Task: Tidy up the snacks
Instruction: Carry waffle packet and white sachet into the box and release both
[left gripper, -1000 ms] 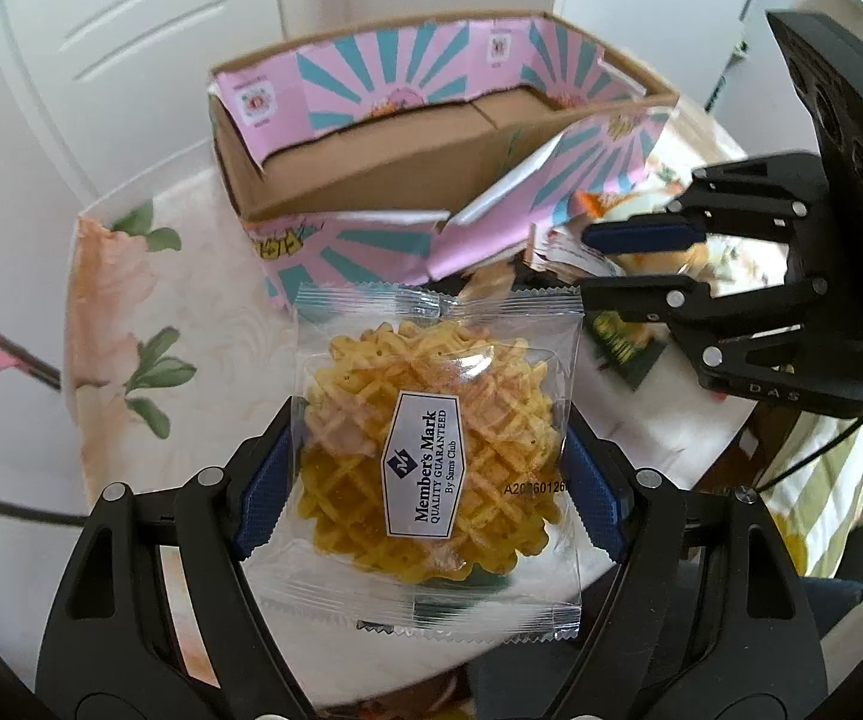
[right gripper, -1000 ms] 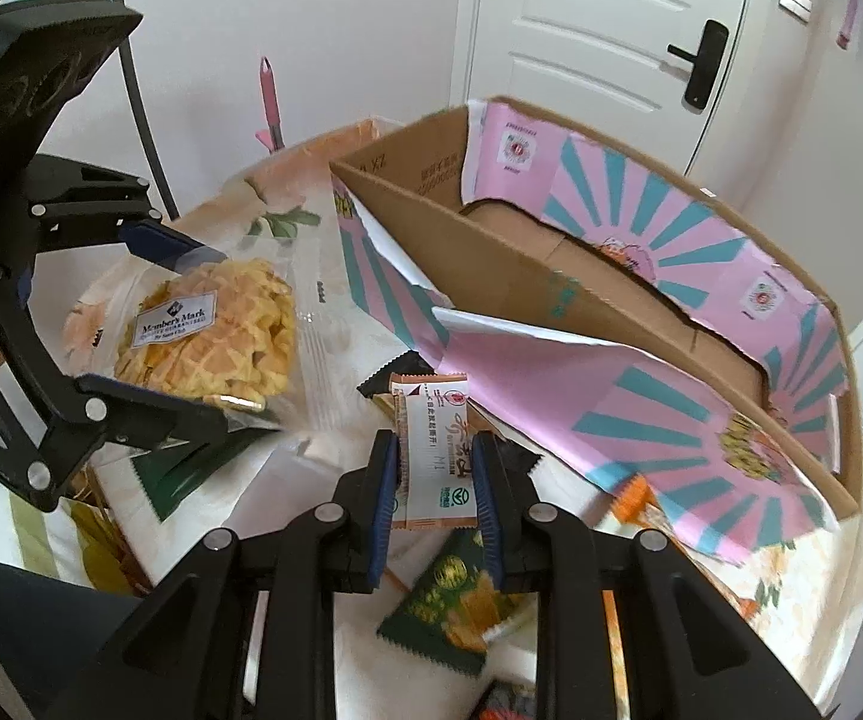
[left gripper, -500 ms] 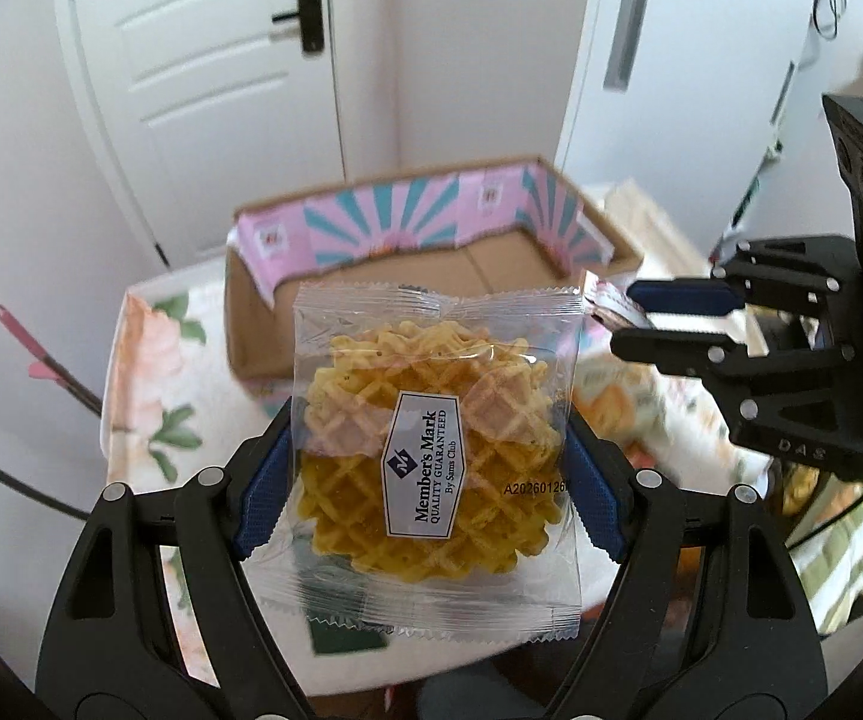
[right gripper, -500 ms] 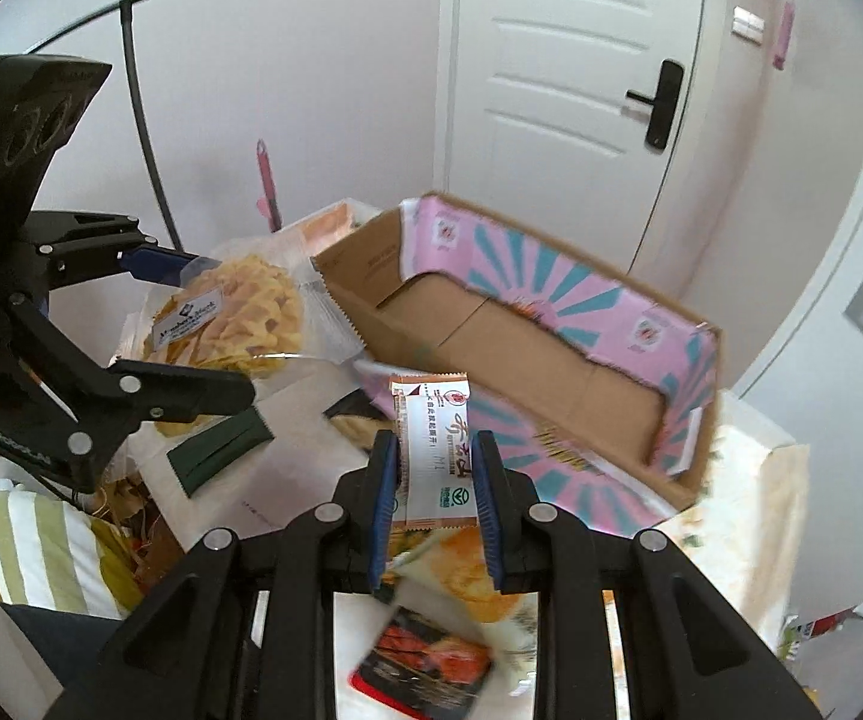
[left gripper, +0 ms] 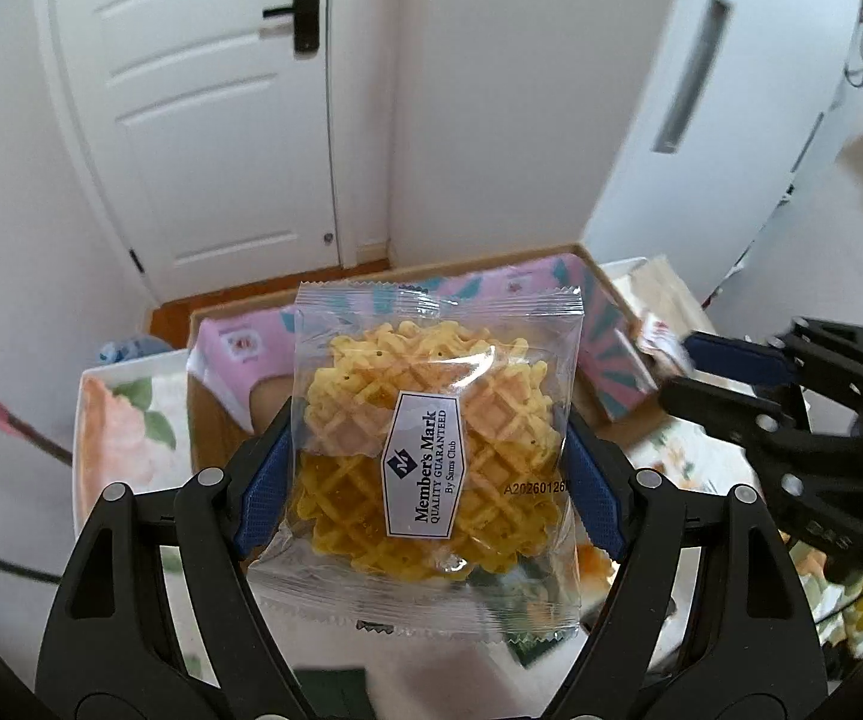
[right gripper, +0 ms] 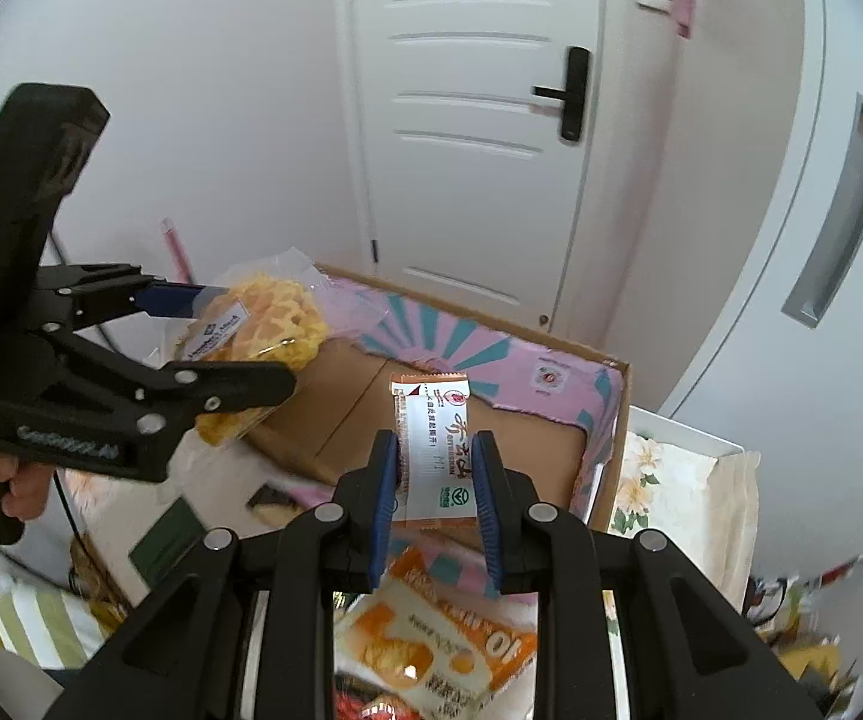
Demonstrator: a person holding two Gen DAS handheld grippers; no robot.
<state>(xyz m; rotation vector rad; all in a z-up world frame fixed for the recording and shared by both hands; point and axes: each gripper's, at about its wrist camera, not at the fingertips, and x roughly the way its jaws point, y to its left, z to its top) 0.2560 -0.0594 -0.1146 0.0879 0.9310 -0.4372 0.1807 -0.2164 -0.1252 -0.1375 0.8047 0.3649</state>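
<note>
Left gripper: we pinch the waffle pack by its side edges, held above the box.
Right gripper: we clamp the small wafer packet upright, ready for dropping in.
Table: other snacks wait.

Both grippers stand higher above the table than one second ago. The cardboard box, formerly large in the left wrist view, now lies small and mostly hidden behind the waffle packet. In the right wrist view the sachet clamped by the right gripper now appears over the box interior; the left gripper carries the waffle packet above the box's near-left corner.
</note>
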